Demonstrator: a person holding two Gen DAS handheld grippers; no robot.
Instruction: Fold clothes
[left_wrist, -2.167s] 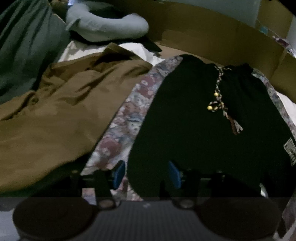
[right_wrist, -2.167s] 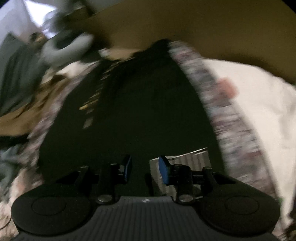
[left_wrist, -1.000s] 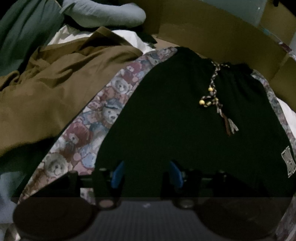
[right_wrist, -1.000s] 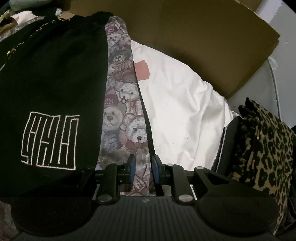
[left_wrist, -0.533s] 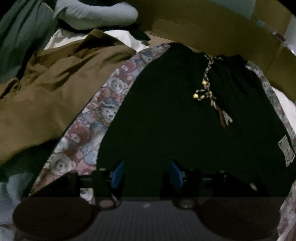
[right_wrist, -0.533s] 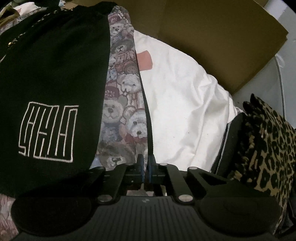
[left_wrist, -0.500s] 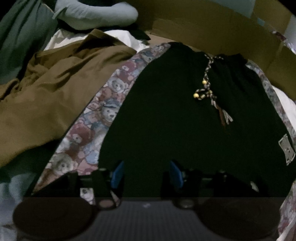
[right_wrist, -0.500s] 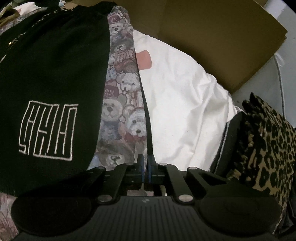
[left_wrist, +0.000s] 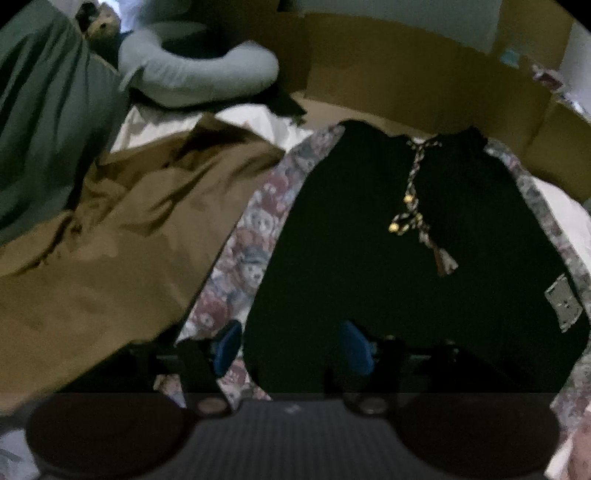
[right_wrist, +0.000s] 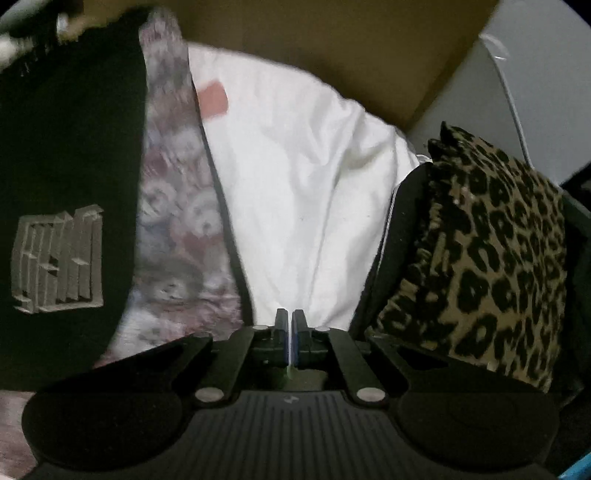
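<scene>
Black shorts (left_wrist: 369, 229) with a beaded drawstring (left_wrist: 413, 206) and a white logo patch (right_wrist: 59, 258) lie flat on a teddy-bear print blanket (left_wrist: 251, 236). My left gripper (left_wrist: 290, 345) is open, its blue pads either side of the shorts' near left hem. My right gripper (right_wrist: 290, 328) is shut with nothing between its pads, low over the white bedding (right_wrist: 295, 177) just right of the blanket's (right_wrist: 173, 229) edge, apart from the shorts (right_wrist: 74, 129).
A brown garment (left_wrist: 110, 236) lies crumpled left of the blanket, with a green cloth (left_wrist: 44, 129) and a grey neck pillow (left_wrist: 199, 74) behind. Cardboard (left_wrist: 424, 81) walls the far side. A leopard-print cushion (right_wrist: 491, 258) stands at the right.
The right gripper stayed shut and slid right, off the blanket edge onto the white bedding. The left gripper pulled back a little towards the shorts' left hem; its jaws stayed open.
</scene>
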